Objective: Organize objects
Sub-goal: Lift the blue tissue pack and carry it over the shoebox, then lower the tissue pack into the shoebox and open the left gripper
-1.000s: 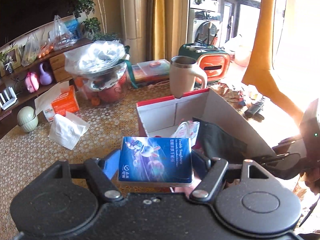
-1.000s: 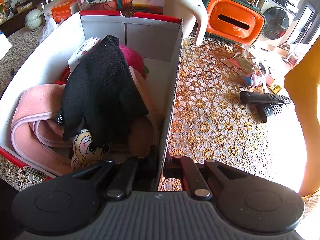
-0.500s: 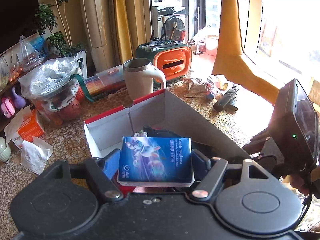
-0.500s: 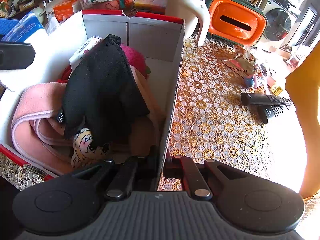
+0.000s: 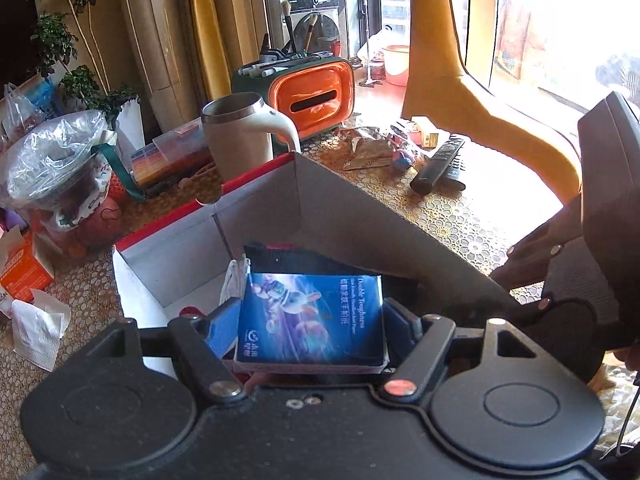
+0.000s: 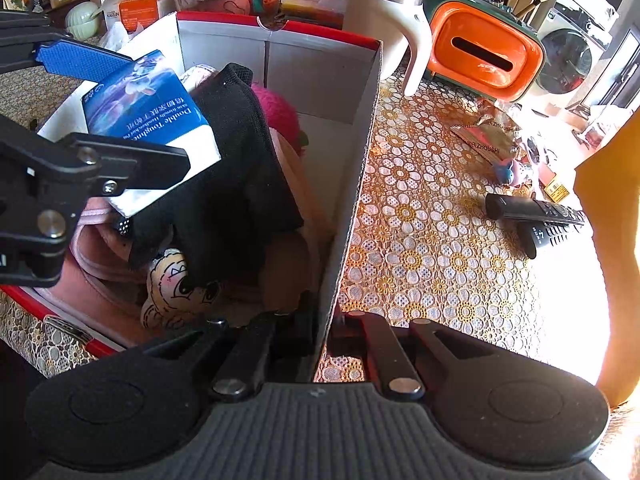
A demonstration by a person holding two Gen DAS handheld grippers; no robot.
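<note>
Left wrist view: the left gripper (image 5: 312, 320) is clamped on the blue tissue pack (image 5: 312, 320), carried over the open cardboard box (image 5: 344, 224), above the black cloth (image 5: 296, 258) inside. The step in hand looks like stowing the pack; next it should be lowered and let go. A second ago the pack was short of the box's near wall.

Right wrist view: the right gripper (image 6: 326, 320) is pinched together on the box's wall, steadying it as before. The pack (image 6: 148, 120) has newly entered, over the box's left side.
</note>
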